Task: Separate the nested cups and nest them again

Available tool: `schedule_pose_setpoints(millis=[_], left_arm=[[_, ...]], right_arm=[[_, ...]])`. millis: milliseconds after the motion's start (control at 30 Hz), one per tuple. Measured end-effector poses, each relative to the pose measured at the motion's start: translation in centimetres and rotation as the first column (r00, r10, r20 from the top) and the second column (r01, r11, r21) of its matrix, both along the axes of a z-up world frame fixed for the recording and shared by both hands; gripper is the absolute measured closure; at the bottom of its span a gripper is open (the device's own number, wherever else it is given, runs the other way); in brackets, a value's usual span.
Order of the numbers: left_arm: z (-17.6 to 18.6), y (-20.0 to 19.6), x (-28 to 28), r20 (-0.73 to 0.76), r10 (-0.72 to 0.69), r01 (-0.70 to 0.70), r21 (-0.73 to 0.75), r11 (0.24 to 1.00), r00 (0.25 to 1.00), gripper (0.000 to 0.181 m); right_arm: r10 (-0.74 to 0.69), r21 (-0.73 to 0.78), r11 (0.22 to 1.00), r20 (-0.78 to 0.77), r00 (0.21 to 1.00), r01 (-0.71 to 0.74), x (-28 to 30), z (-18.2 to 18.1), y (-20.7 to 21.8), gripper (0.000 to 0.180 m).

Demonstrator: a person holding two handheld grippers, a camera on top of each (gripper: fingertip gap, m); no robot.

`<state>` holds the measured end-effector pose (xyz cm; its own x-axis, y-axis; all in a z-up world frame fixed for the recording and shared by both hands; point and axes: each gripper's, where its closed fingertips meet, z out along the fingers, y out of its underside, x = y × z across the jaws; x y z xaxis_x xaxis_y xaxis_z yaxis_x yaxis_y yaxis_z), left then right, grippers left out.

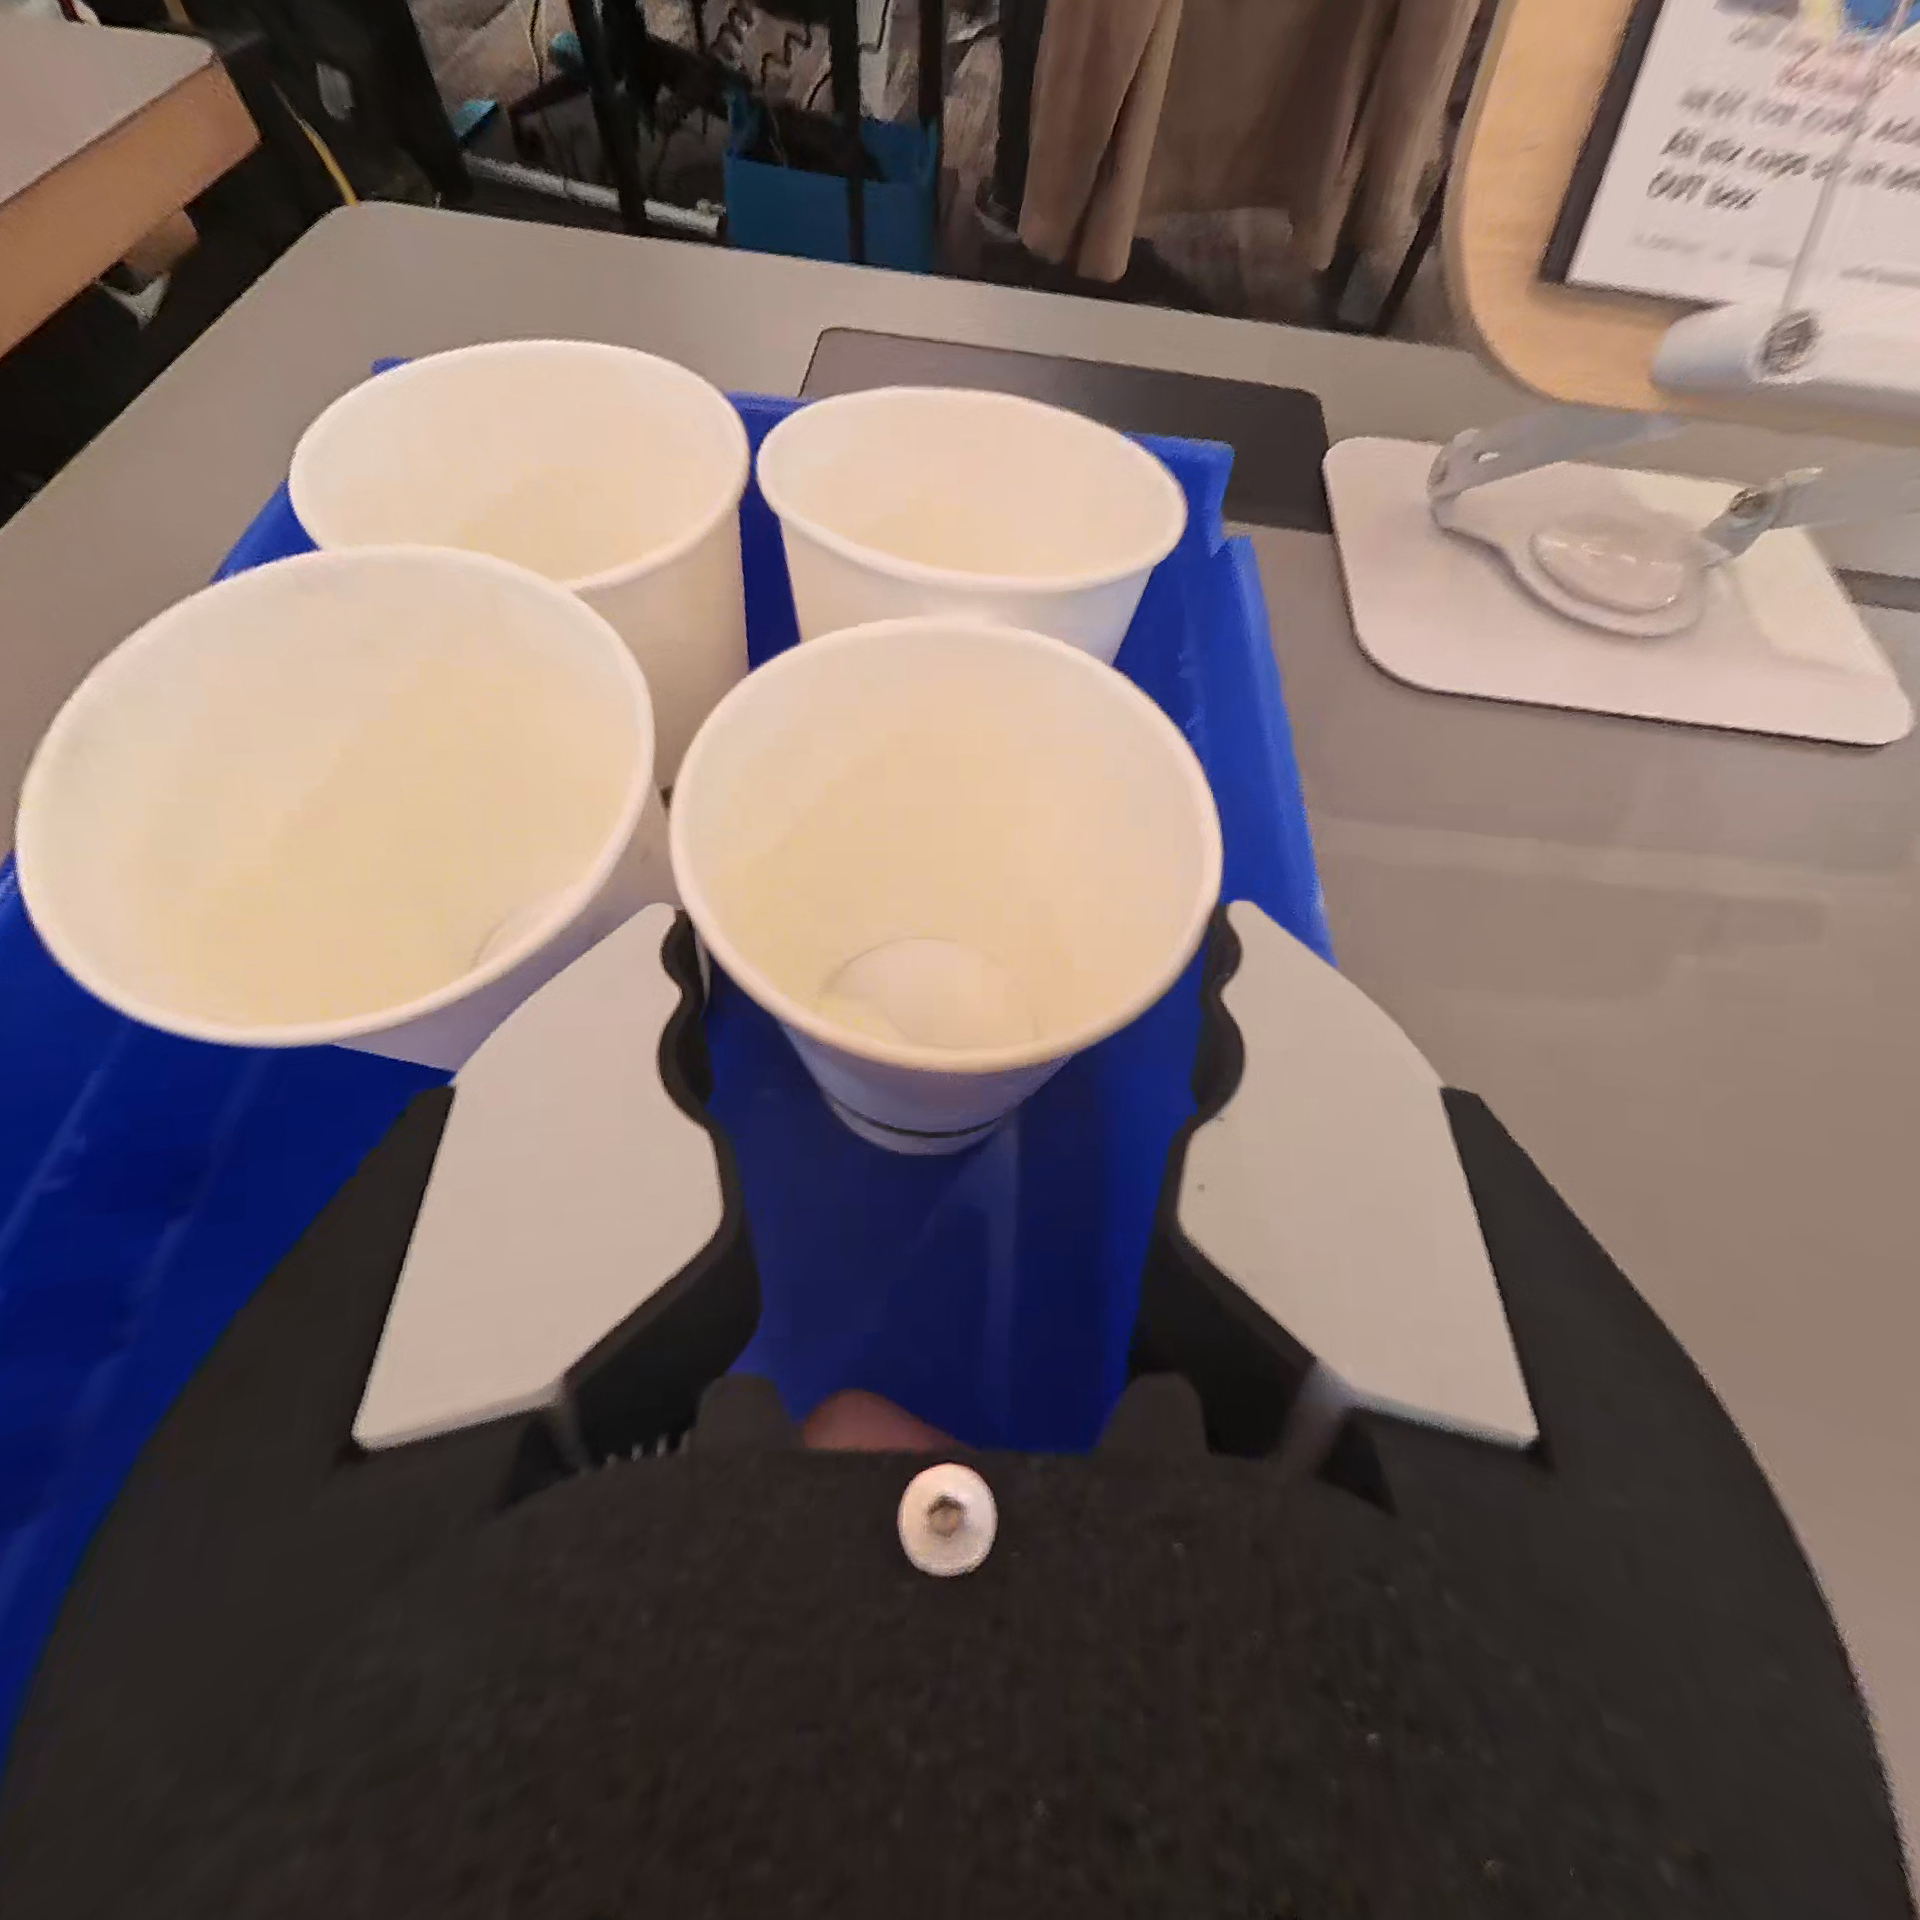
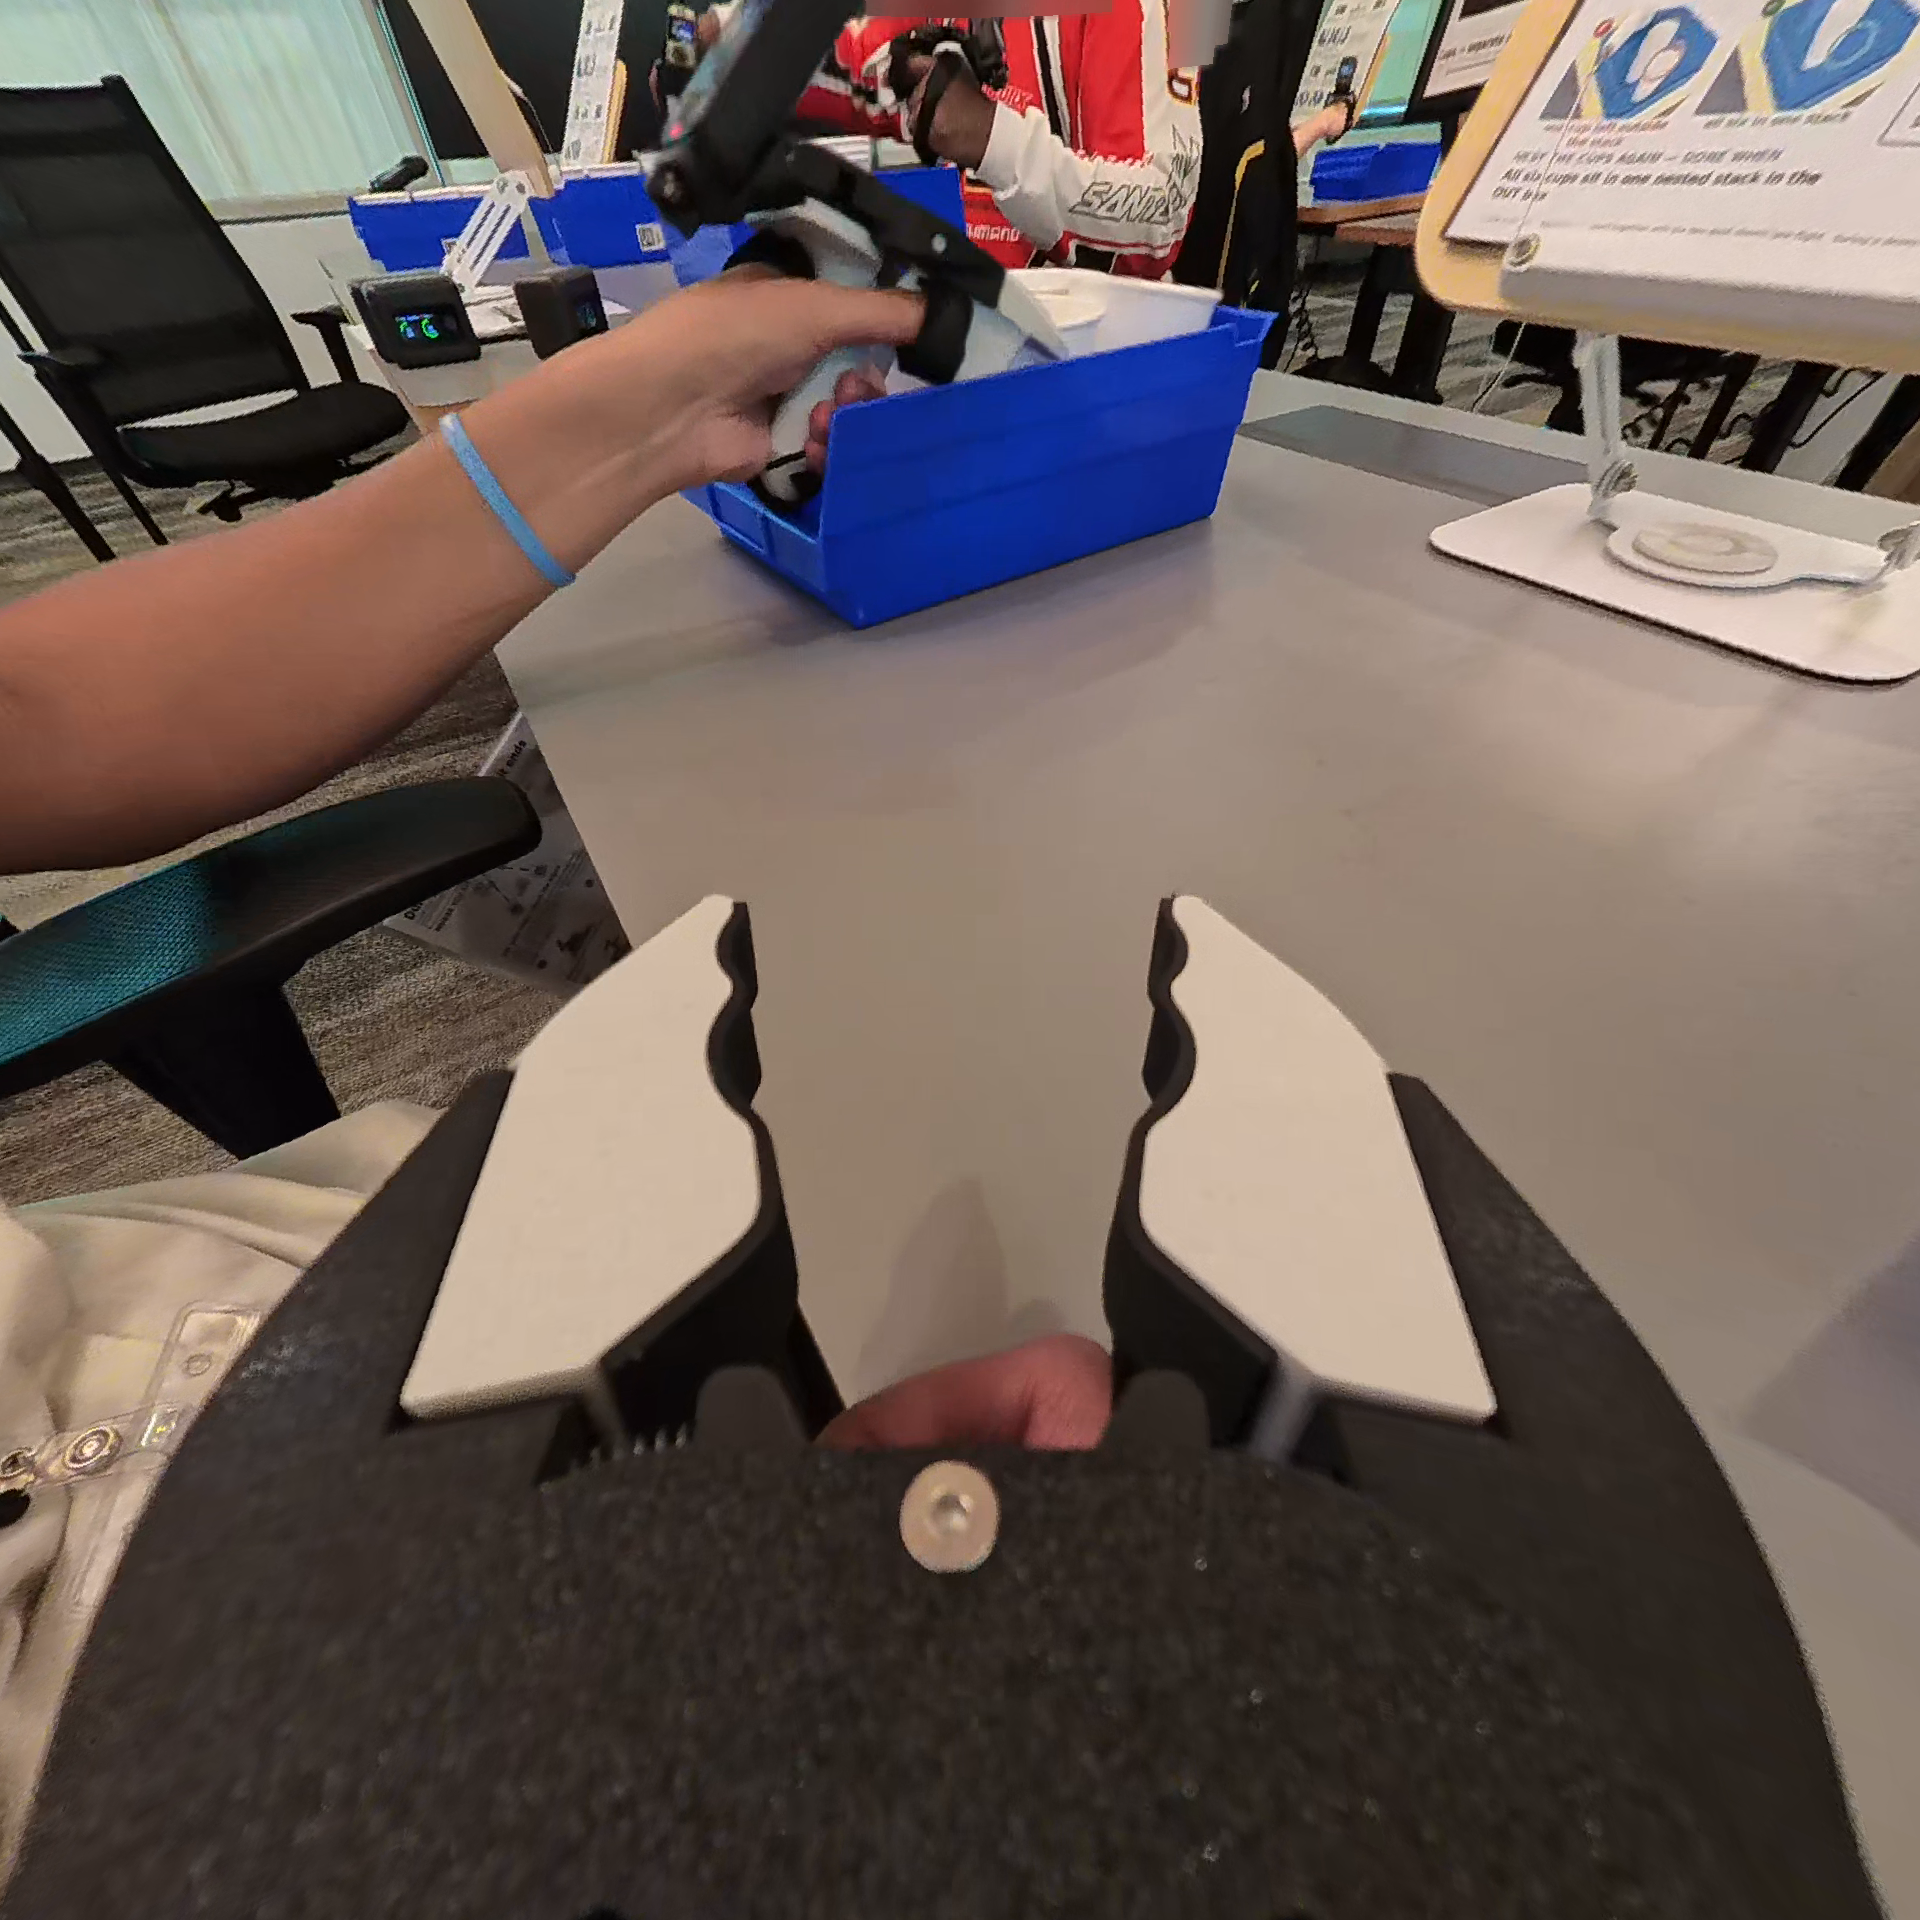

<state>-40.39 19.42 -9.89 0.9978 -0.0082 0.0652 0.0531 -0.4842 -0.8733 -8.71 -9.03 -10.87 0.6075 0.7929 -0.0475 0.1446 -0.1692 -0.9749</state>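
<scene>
Several white paper cups stand upright in a blue bin (image 1: 1262, 727). Two are at the back (image 1: 520, 457) (image 1: 971, 509), and one is front left (image 1: 322, 800). The front right cup (image 1: 940, 831) shows a second cup's base under it, so it is nested. My left gripper (image 1: 951, 935) is open, with a fingertip just outside each side of that cup's rim. I cannot tell whether they touch it. In the right wrist view the left gripper (image 2: 935, 301) reaches into the bin (image 2: 1018, 488) over the cups (image 2: 1122, 301). My right gripper (image 2: 951, 935) is open and empty above the grey table.
A white stand base (image 1: 1600, 613) with a tilted instruction board (image 2: 1704, 135) sits right of the bin. A dark inset panel (image 1: 1070, 384) lies behind the bin. A person's forearm (image 2: 312, 623) crosses from the left. A chair armrest (image 2: 260, 904) is at the table's left edge.
</scene>
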Motion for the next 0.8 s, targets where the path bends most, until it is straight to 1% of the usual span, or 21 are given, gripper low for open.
schedule_pose_setpoints(millis=[133,267,400,500,567,633,667,733,800], left_arm=[[-0.3,0.5,-0.9,-0.020,0.043,-0.043,-0.019,0.999,0.999,0.089],[0.4,-0.2,-1.7,-0.023,0.030,-0.030,0.026,0.999,0.999,0.091],[2.0,-2.8,-1.5,-0.029,-0.081,0.083,0.088,0.993,0.996,0.091],[4.4,-5.9,-1.9,-0.057,-0.169,0.176,0.149,0.973,0.984,0.092],[6.5,-8.0,-1.9,-0.056,-0.257,0.263,0.193,0.945,0.965,0.092],[8.3,-10.4,-1.0,-0.037,-0.386,0.386,0.200,0.901,0.922,0.092],[9.2,-11.7,-0.1,-0.027,-0.459,0.455,0.205,0.867,0.888,0.095],[10.9,-14.2,2.1,-0.018,-0.596,0.585,0.213,0.782,0.803,0.096],[11.9,-15.9,4.4,-0.026,-0.678,0.668,0.201,0.716,0.734,0.096]], right_arm=[[0.011,0.004,1.000,0.022,1.000,-0.011,-0.5,-0.3,-0.2,0.107],[0.006,0.014,1.000,0.013,1.000,-0.006,-0.1,0.0,-0.2,0.108],[-0.004,0.036,0.999,-0.007,1.000,0.005,1.0,0.7,0.4,0.109],[-0.001,0.068,0.998,-0.043,0.999,0.004,2.2,1.9,0.8,0.110],[0.025,0.065,0.998,-0.092,0.995,-0.019,2.7,2.8,1.1,0.111],[0.095,0.049,0.995,-0.141,0.985,-0.089,2.6,3.9,1.0,0.110],[0.142,0.040,0.990,-0.156,0.978,-0.137,2.3,4.5,1.0,0.108],[0.222,0.040,0.975,-0.189,0.956,-0.219,1.6,6.0,1.0,0.107],[0.279,0.038,0.960,-0.214,0.936,-0.277,0.6,7.4,1.3,0.107]])
